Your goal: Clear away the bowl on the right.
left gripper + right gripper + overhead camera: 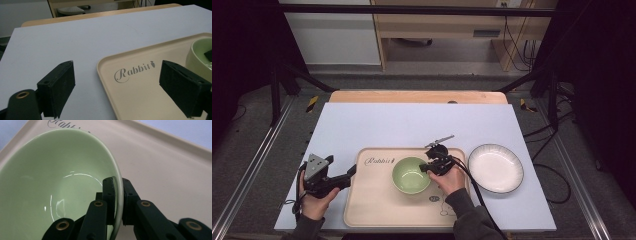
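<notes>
On the bench's beige tray (377,210), the right tool (119,202) pinches the green bowl's (55,182) rim while the left tool (120,87) hovers open.

Black gripper (428,167) bodies (brass rivets), dark sleeves (469,217).

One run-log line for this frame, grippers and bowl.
right gripper: shut on bowl rim | left gripper: open, over tray corner | bowl: on tray | plate: right of tray
</notes>
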### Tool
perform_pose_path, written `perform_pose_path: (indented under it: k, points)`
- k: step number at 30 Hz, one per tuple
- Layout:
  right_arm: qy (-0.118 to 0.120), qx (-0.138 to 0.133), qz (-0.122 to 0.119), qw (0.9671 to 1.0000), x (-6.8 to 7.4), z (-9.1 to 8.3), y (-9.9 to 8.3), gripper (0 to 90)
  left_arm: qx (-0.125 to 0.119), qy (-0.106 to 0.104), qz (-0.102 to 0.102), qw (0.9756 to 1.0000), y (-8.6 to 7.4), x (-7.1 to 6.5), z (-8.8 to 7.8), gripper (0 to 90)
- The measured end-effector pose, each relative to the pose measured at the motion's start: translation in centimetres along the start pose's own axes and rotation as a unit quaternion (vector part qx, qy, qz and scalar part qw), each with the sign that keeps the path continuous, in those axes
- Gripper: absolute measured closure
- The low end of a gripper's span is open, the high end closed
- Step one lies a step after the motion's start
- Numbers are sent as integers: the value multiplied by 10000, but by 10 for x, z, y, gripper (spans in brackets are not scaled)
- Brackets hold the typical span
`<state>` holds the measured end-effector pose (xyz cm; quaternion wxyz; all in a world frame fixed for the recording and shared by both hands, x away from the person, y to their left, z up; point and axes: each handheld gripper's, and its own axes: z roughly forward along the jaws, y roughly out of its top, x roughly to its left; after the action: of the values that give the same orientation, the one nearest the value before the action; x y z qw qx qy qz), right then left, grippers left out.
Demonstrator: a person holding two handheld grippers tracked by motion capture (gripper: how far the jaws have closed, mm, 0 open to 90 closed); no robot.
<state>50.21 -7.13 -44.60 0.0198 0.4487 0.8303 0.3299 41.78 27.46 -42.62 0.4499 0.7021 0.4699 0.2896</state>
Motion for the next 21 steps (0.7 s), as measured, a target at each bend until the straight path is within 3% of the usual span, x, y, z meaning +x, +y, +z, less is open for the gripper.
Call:
perform_pose_path:
  k: [7,9,17,21]
  points:
    - [9,-64,-54,10000,0,0,0,811,7,2,2,10000,0,0,0,128]
    - [51,-106,-26,9999,0,-1,0,758,5,2,-4,10000,0,0,0,128]
    - [-237,-435,-333,9982,1,-8,-1,491,2,1,1,10000,0,0,0,129]
    - [-255,-640,-411,9968,2,-14,-1,378,-9,5,-8,10000,0,0,0,129]
